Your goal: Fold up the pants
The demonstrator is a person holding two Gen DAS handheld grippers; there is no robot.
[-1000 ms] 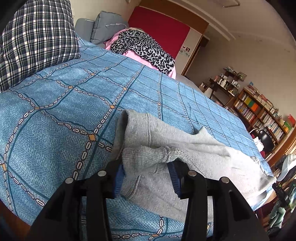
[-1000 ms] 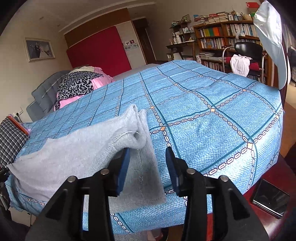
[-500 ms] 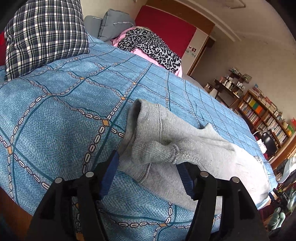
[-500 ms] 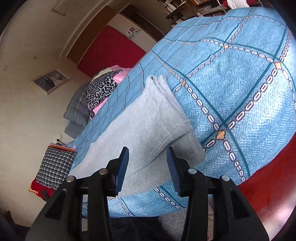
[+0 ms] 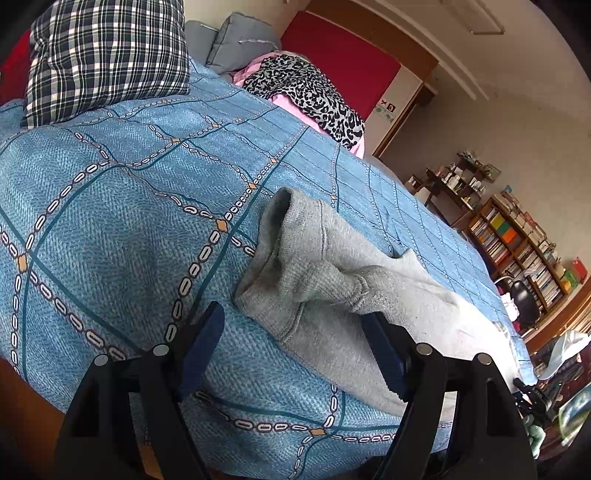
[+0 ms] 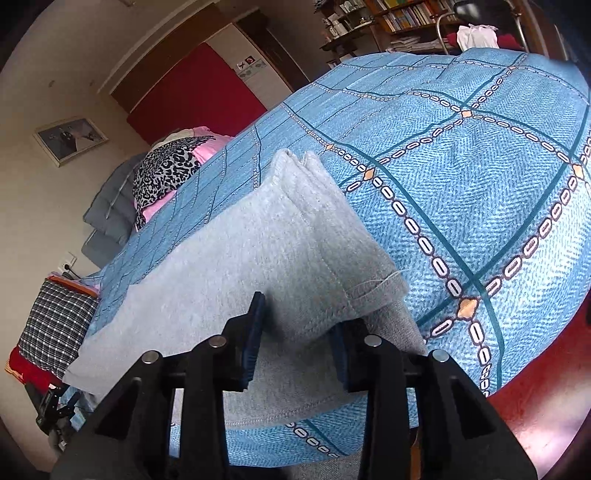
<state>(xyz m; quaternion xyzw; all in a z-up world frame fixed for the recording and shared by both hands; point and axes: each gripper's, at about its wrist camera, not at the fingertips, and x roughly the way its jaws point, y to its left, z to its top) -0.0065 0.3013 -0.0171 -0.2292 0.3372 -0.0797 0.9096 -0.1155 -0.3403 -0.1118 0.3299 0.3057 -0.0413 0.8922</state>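
Note:
Grey sweatpants [image 5: 332,280] lie folded lengthwise along the near edge of a bed with a blue patterned cover [image 5: 110,221]. In the left wrist view the waistband end is bunched up, and my left gripper [image 5: 295,347] is open wide, its jaws either side of that end without holding it. In the right wrist view the pants [image 6: 258,251] show their leg-cuff end, raised in a fold. My right gripper [image 6: 297,339] is open with the cuff fold between its jaws, not clamped.
A plaid pillow [image 5: 107,55] and a leopard-print and pink pile [image 5: 303,88] lie at the head of the bed. Bookshelves [image 5: 524,251] and a chair [image 6: 476,33] stand past the foot. The red floor [image 6: 535,398] lies below the bed edge.
My left gripper opened wide and let go of the waistband, pulling back slightly. My right gripper tilted and moved in around the cuff fold, jaws a bit wider.

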